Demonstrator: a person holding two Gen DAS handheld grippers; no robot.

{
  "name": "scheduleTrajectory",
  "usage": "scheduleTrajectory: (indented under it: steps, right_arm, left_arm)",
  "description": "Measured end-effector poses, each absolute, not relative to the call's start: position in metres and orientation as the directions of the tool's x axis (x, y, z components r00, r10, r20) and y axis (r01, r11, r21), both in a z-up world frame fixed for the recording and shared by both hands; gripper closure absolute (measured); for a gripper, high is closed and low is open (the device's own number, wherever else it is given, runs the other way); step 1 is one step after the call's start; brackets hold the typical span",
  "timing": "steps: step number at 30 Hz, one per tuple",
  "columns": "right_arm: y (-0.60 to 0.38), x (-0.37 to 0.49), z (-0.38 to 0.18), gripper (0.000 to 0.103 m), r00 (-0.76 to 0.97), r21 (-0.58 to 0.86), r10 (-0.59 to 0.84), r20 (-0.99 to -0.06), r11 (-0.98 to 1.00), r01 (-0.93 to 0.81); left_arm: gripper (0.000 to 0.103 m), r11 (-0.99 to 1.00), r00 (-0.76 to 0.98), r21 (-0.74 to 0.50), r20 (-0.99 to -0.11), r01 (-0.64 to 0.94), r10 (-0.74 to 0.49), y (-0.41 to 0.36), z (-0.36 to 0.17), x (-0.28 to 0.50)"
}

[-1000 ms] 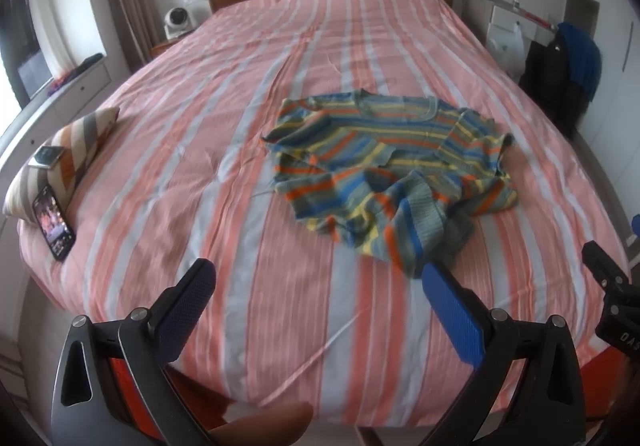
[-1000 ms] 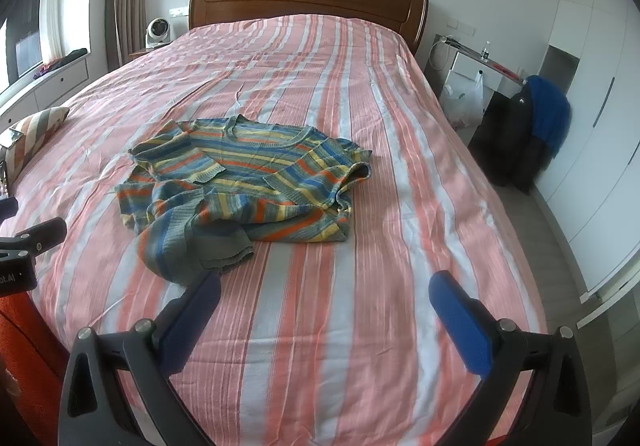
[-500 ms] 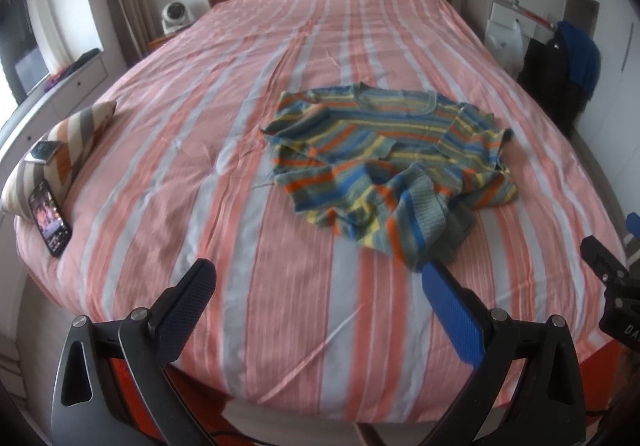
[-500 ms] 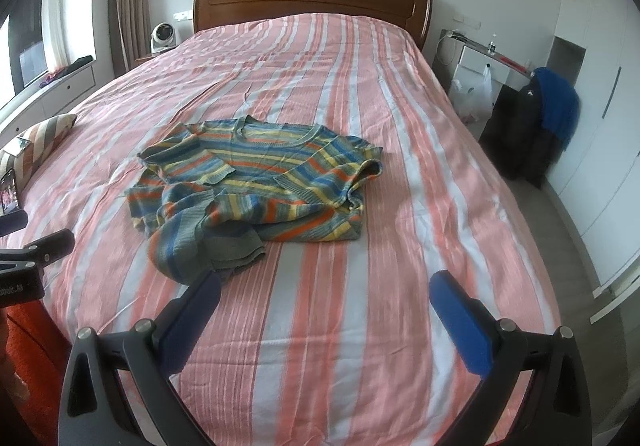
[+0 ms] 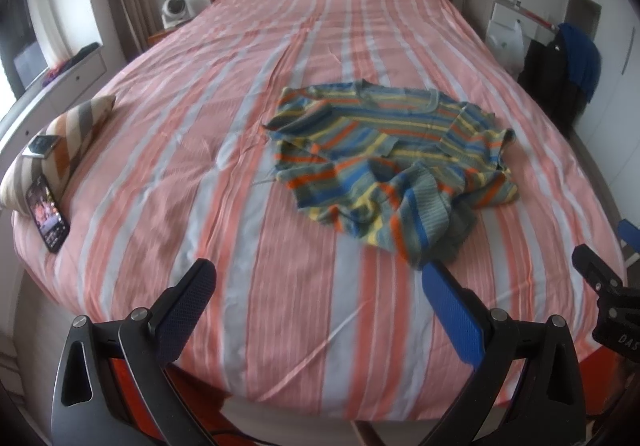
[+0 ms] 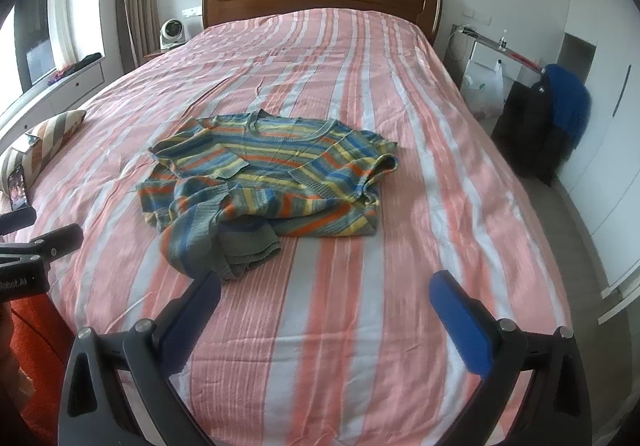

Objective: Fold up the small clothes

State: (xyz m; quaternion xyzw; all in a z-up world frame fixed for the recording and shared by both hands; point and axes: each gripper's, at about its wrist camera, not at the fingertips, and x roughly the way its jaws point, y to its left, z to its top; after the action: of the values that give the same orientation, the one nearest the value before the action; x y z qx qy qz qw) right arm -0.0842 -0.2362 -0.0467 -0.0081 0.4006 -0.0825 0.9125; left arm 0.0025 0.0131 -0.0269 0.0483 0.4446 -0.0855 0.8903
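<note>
Striped knit sweater (image 5: 394, 162) lies crumpled mid-bed (image 5: 168, 182), hem bunched nearest me. My left gripper (image 5: 320, 306) and right gripper (image 6: 332, 306) hover wide open, empty. I'd pinch the near hem corners and pull flat first.

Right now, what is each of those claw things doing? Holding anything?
Left gripper: open, holding nothing, above the bed.
Right gripper: open, holding nothing, short of the sweater.

White letters "DAS" showed on the black right gripper (image 5: 612, 310) at the picture's edge, and "Robot.AI" showed on the black left gripper (image 6: 24, 266).
</note>
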Motion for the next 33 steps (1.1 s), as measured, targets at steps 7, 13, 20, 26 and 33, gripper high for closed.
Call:
scheduleTrajectory:
  steps: [7, 13, 20, 26, 33]
  right_arm:
    - [-0.255, -0.067, -0.071, 0.0, 0.692, 0.119, 0.043, -0.721, 0.991, 0.063]
    - [-0.252, 0.011, -0.136, 0.011, 0.589, 0.234, 0.258, -0.766, 0.965, -0.119]
    - [-0.242, 0.039, -0.163, 0.09, 0.506, 0.332, 0.397, -0.766, 0.918, -0.217]
    - [-0.25, -0.072, -0.11, 0.09, 0.461, 0.363, 0.463, -0.757, 0.885, -0.291]
    - [-0.285, -0.135, -0.174, 0.057, 0.344, 0.193, 0.18, -0.922, 0.981, 0.004]
  left_arm:
    - [0.0, 0.987, 0.547, -0.055, -0.827, 0.154, -0.131, 0.043, -0.045, 0.015]
    - [0.0, 0.985, 0.516, -0.111, -0.841, 0.129, -0.162, 0.055, -0.056, 0.011]
    - [0.001, 0.985, 0.517, -0.094, -0.842, 0.142, -0.155, 0.069, -0.06, 0.004]
    - [0.001, 0.986, 0.505, -0.12, -0.847, 0.12, -0.165, 0.091, -0.074, 0.001]
    - [0.001, 0.978, 0.462, -0.118, -0.867, 0.17, -0.185, 0.078, -0.092, -0.004]
